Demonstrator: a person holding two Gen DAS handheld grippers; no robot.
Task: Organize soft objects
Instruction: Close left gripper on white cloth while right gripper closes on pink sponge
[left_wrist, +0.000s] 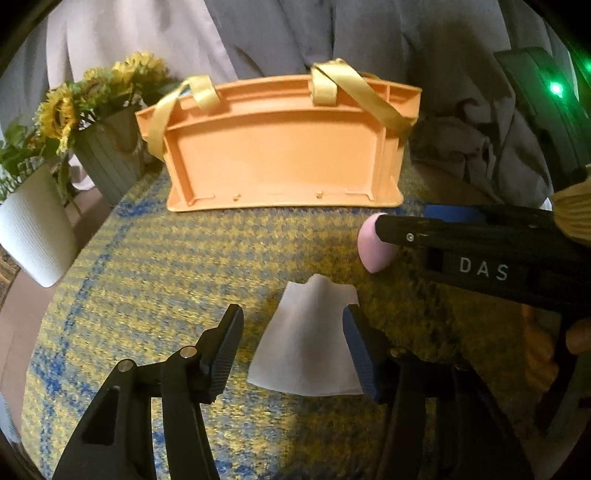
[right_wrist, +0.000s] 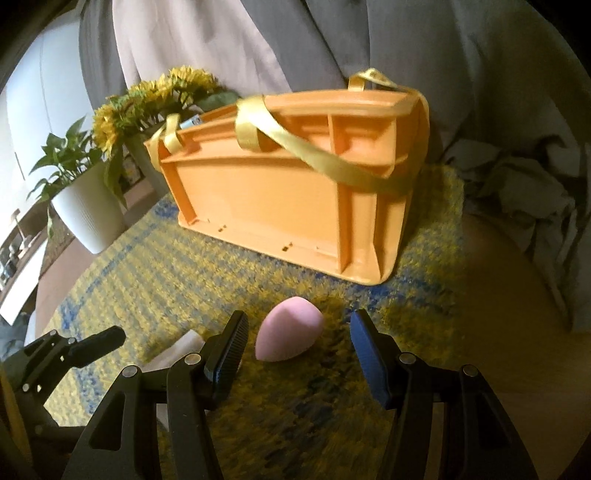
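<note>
Right wrist view shows the right tool (right_wrist: 297, 345) with its jaws apart around a pink egg-shaped foam sponge (right_wrist: 289, 336) lying on the yellow-and-blue woven mat (right_wrist: 184, 266). Squeezed off-centre, the smooth, squashy sponge could pop out sideways. At 12 o'clock stands the orange plastic basket with gold ribbon handles (right_wrist: 280, 195); a careless lift could snag a ribbon. The left tool (left_wrist: 293, 339), jaws also apart, straddles a thin white wedge-shaped pad (left_wrist: 308, 343), which may buckle or slide instead of lifting.
</note>
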